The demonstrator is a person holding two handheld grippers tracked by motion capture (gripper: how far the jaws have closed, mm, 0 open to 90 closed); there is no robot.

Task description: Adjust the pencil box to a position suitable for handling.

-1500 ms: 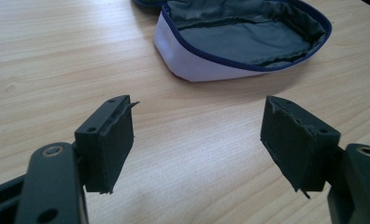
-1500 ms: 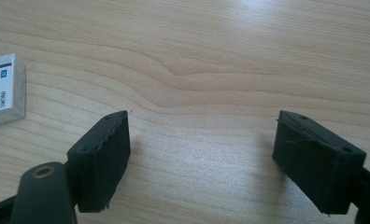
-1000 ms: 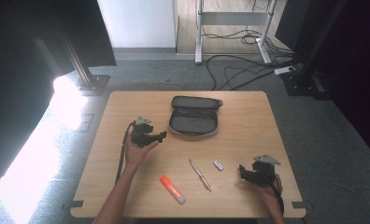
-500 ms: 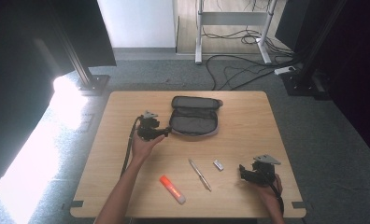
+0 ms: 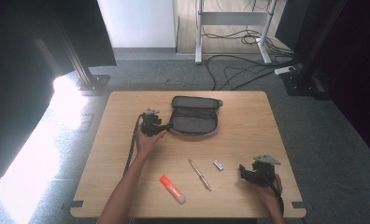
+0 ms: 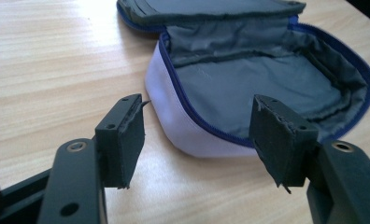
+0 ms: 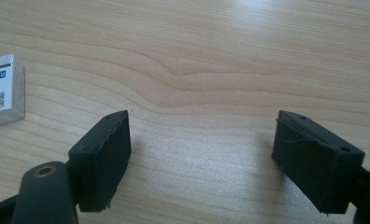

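While the left gripper [image 6: 197,135] narrows its spread jaws, the open pencil case's [image 6: 248,79] near rim sits just beyond them, seemingly untouched. Closing early could pinch air or shove the soft wall away. Right gripper [image 7: 202,158] rests spread, holding nothing.

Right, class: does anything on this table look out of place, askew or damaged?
Nothing much. The grey fabric pencil case with blue zip lies unzipped, empty inside. The orange highlighter, silver pen and small white eraser lie loose, at mixed angles.
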